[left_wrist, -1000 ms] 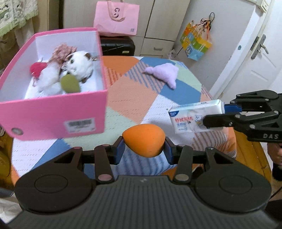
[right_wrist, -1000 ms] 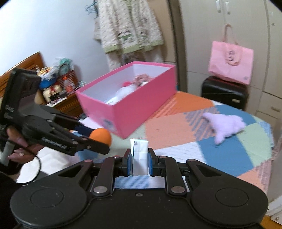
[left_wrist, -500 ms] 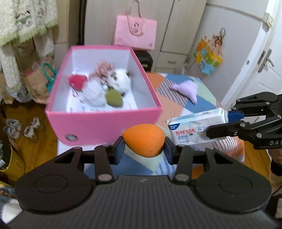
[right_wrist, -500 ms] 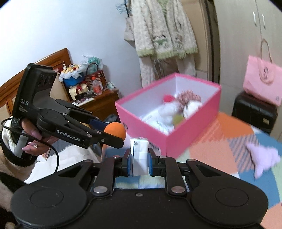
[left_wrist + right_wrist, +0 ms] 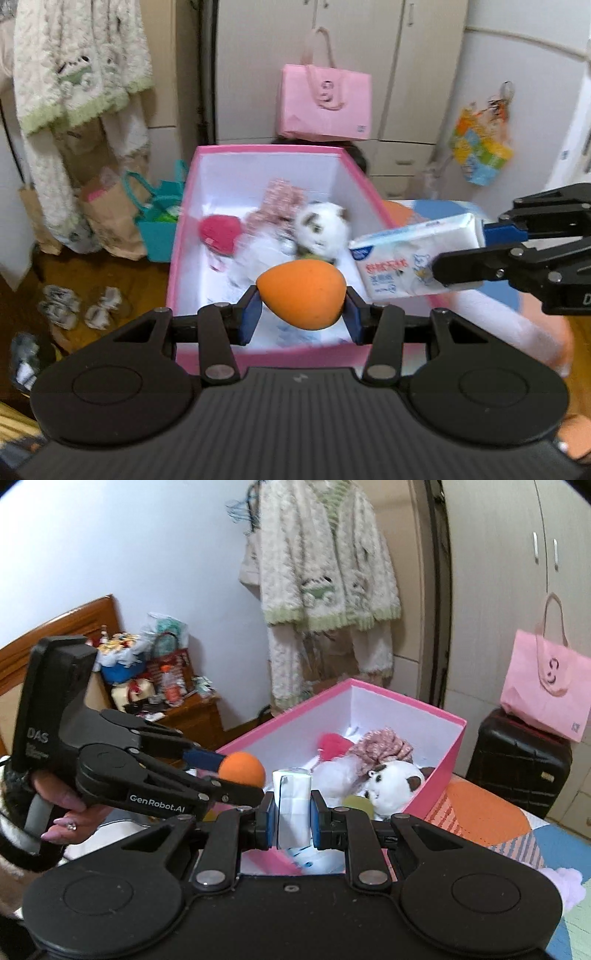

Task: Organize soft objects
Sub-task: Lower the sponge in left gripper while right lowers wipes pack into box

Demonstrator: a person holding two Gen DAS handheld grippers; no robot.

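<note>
Two loaded grippers over pink box (image 5: 184, 236).
Left gripper (image 5: 301, 308): closed on orange sponge egg (image 5: 301, 293), held above box's near end. Right gripper (image 5: 292, 819): clamped on white tissue pack (image 5: 292, 801), beside the egg. Inside box: panda plush (image 5: 391, 781), red plush (image 5: 219, 232), floral fabric item (image 5: 380, 747).

Inside the box (image 5: 184, 236): a plush toy (image 5: 325, 229) toward the right wall, a round cushion (image 5: 219, 232) to its left, a patterned cloth bundle (image 5: 282, 195) behind both. Above the box's near end, an egg-shaped sponge (image 5: 301, 293); just right of it, over the box's right wall, a tissue pack (image 5: 413, 258). Behind the box, a suitcase (image 5: 517, 760) with a tote bag (image 5: 325, 101) on top. Left of the box, paper bags (image 5: 110, 218) on the floor.
</note>
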